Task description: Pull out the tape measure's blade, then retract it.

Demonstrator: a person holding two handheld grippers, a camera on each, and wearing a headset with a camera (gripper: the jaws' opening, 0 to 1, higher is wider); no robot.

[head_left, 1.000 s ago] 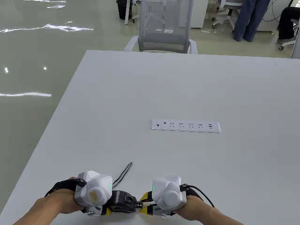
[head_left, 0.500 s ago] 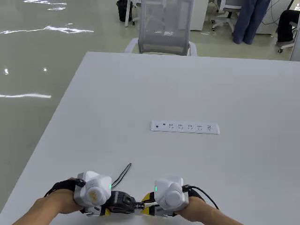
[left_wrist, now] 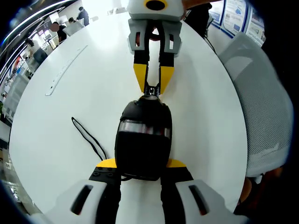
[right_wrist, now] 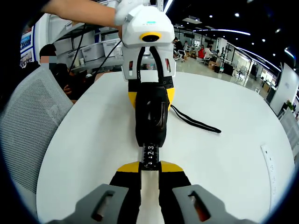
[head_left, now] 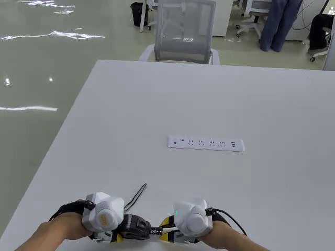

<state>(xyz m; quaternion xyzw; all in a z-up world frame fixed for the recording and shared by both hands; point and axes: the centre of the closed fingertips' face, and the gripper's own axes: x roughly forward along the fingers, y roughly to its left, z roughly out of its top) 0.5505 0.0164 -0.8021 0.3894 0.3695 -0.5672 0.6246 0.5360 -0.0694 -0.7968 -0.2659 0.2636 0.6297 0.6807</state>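
Black tape measure [head_left: 137, 227] at the tabletop's [head_left: 209, 104] 6 o'clock edge. Blade [right_wrist: 150, 151] out a short stub toward 3 o'clock, marks 2-3 showing. Black strap [head_left: 137, 194] trails toward 12 o'clock.

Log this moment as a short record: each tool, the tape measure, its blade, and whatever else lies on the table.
left tool: shut on the tape measure case, jaws against its two sides
right tool: shut on the end of the blade
blade: only a short length out of the case, bridging the gap between the two tools
strap: black loop, lying loose on the table beside the case
power strip: white, flat on the table, farther out, apart from both tools
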